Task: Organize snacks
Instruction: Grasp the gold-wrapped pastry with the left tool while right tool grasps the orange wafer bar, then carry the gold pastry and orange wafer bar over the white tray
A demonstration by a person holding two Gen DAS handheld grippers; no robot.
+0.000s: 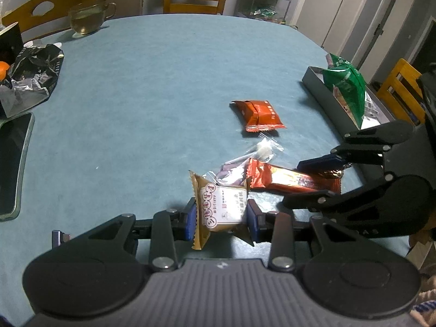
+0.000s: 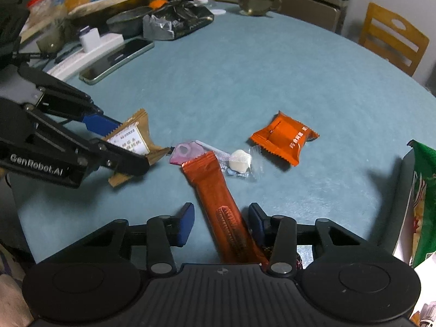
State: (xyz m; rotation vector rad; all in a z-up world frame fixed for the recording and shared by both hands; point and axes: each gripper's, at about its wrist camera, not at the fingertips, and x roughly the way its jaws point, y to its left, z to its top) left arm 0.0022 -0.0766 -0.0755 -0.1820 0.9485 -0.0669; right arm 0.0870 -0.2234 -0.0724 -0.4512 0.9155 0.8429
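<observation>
Left gripper [image 1: 221,219]: clamping the tan snack packet [image 1: 222,207].
Right gripper [image 2: 221,224]: jaws standing apart, straddling the long orange bar [image 2: 218,201].

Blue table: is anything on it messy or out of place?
Yes. Several snacks lie loose on the table instead of in the grey tray: an orange packet, a wrapped lollipop and a long red bar. At the far edge a crumpled black bag lies open.

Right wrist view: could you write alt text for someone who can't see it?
A long orange snack bar lies between the right gripper fingers on a blue tablecloth. To the left, the left gripper pinches a tan snack packet.
</observation>
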